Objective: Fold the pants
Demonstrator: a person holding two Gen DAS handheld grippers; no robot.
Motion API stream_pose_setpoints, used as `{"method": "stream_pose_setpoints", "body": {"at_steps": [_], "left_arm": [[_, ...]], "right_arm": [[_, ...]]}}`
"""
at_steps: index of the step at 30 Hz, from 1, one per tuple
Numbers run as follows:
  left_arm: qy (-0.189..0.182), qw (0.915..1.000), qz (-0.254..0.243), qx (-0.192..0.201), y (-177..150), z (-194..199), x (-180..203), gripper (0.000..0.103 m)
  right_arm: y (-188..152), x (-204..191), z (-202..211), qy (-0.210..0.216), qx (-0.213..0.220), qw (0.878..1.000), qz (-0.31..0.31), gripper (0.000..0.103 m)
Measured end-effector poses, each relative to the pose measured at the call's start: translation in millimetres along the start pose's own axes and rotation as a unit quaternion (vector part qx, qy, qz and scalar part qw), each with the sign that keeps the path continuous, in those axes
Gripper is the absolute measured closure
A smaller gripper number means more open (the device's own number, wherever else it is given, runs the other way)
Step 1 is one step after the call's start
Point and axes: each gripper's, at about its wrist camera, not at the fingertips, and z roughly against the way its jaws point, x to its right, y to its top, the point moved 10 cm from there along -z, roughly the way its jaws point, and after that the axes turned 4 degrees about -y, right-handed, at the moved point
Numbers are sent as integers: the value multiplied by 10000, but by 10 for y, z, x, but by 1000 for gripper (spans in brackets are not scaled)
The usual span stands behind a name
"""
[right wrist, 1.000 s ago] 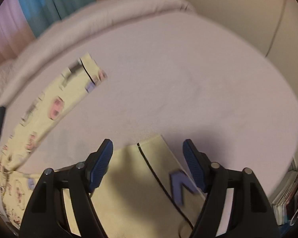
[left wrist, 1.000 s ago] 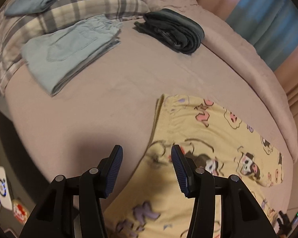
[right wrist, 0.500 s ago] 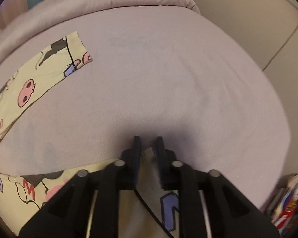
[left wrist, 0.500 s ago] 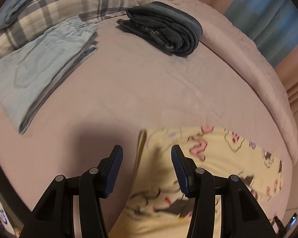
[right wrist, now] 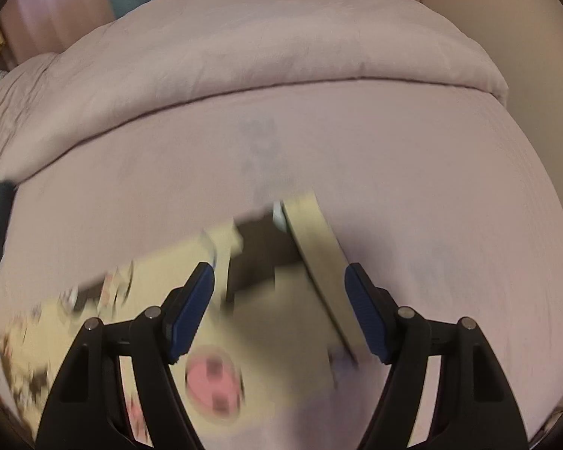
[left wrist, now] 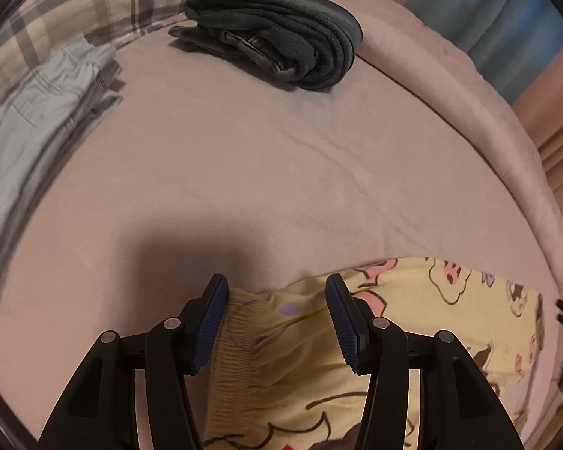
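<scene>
Yellow pyjama pants (left wrist: 413, 311) with cartoon prints lie on the pink bed. In the left wrist view my left gripper (left wrist: 277, 322) is open, its blue pads either side of the elastic waistband corner (left wrist: 240, 337). In the right wrist view, which is blurred, my right gripper (right wrist: 279, 309) is open over the leg ends (right wrist: 311, 247), where one leg lies folded over the other. The pants (right wrist: 251, 322) run off to the lower left there.
Folded dark grey pants (left wrist: 281, 45) lie at the far side of the bed. Folded light blue pants (left wrist: 37, 131) lie at the left beside a plaid pillow (left wrist: 75, 11). A rolled pink duvet (right wrist: 262, 48) lines the far edge.
My right gripper was shut on a leg hem half a second ago; it has carried it over onto the other leg and opened. My left gripper has moved to the waistband, staying open.
</scene>
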Motion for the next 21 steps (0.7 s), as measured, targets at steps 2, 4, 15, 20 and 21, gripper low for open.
{"method": "stream_pose_setpoints", "body": {"at_steps": [2,4,15,20,21], "left_arm": [[-120,9999,31,-65,-33,-42,14,50],[-333,9992,35,-205,-94,-116,72,51],[-386,9991,83,130,-20,-114,222,102],[-681,9963,108,512,167,241,421,102],[-781,9952,-15,595,186,371,506,102]], "right_arm": [[124,34,-237,-149,-77,9997,-204,31],[172,127,-458,-271,-131,9989,-358,30],[126,40,-429,118,461,9985,-273,93],[292,68,254,856,1234,9864,-674,94],[328,81,435,1035,1354,9826,-737,94]]}}
